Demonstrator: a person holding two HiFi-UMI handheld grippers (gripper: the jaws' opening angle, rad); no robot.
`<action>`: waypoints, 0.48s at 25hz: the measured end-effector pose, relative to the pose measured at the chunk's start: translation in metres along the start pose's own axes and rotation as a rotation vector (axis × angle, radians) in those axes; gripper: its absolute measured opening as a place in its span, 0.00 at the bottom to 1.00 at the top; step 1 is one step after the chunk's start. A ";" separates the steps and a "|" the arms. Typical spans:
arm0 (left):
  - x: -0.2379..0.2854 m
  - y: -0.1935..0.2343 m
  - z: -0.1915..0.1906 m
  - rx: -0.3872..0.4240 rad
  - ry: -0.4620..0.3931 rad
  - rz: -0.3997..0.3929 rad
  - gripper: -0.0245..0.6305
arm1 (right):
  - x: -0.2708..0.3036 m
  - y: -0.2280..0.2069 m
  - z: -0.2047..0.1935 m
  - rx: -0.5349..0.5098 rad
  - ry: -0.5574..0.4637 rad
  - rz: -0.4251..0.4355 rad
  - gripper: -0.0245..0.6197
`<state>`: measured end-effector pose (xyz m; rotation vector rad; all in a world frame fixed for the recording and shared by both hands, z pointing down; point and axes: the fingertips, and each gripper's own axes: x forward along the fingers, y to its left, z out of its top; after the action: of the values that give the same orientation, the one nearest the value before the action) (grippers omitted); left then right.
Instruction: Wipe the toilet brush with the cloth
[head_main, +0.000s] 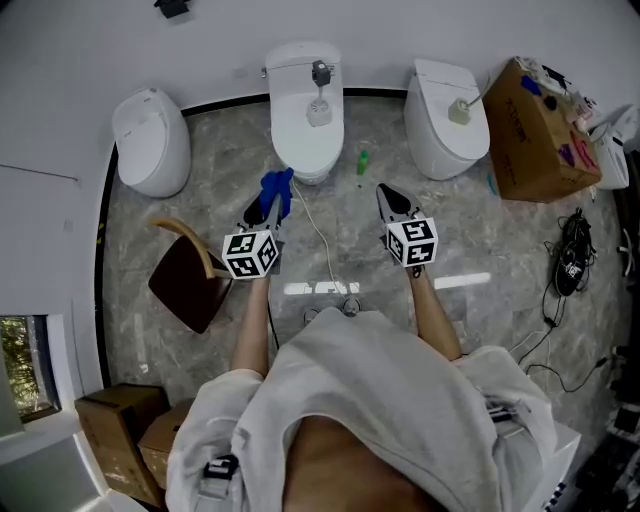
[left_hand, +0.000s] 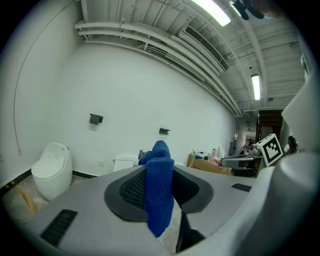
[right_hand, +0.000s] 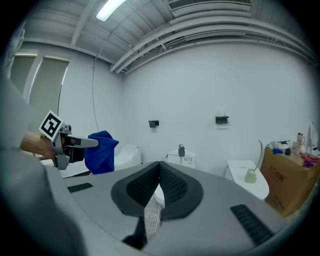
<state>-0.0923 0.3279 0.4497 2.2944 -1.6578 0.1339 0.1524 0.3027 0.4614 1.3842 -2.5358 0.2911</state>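
Now, left gripper (head_main: 263, 212): clenched on the blue cloth (head_main: 277, 189); in its own view (left_hand: 160, 192), cloth (left_hand: 159, 192) pinched between the pads, bunched above the tips, a tail hanging below.
Right gripper (head_main: 389, 199): shut tight and empty, pads meeting with nothing between them (right_hand: 158, 187); held level with the left gripper, well apart from it.
Cloth from the right gripper view: blue wad (right_hand: 101, 151) at the left gripper's tip, high at the picture's left.
Toilet brush (head_main: 319, 95): apparently the upright piece on the closed lid of the middle toilet (head_main: 300, 145), pale base, dark handle top; small and hard to make out; beyond both grippers, touched by neither.
Same brush, right gripper view: only the dark top (right_hand: 181, 150) clear above the jaws, base hidden behind them.
Right toilet (head_main: 440, 145): a pale object with a thin curved handle (head_main: 461, 110) on its lid, kind unclear.
Left toilet (head_main: 150, 140): lid closed, bare.
Floor (head_main: 470, 230): grey marble-like tile; a small green bottle (head_main: 362, 162) just right of the middle toilet's foot; a white cable (head_main: 322, 240) trailing between the grippers.
Cardboard box (head_main: 525, 140): beside the right toilet, open, contents too small to name.
Forearms: bare, partly covered by a white garment (head_main: 380, 400) filling the lower head view.
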 end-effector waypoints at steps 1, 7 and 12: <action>0.001 -0.001 0.000 0.000 0.000 0.002 0.22 | 0.000 -0.001 -0.001 0.003 -0.004 0.005 0.09; 0.012 -0.010 0.000 -0.003 -0.002 0.018 0.22 | 0.005 -0.009 0.005 -0.011 -0.060 0.042 0.09; 0.020 -0.023 -0.006 -0.002 0.009 0.033 0.22 | 0.008 -0.019 0.005 -0.019 -0.071 0.064 0.09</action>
<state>-0.0630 0.3177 0.4561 2.2619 -1.6910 0.1499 0.1633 0.2850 0.4603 1.3312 -2.6372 0.2331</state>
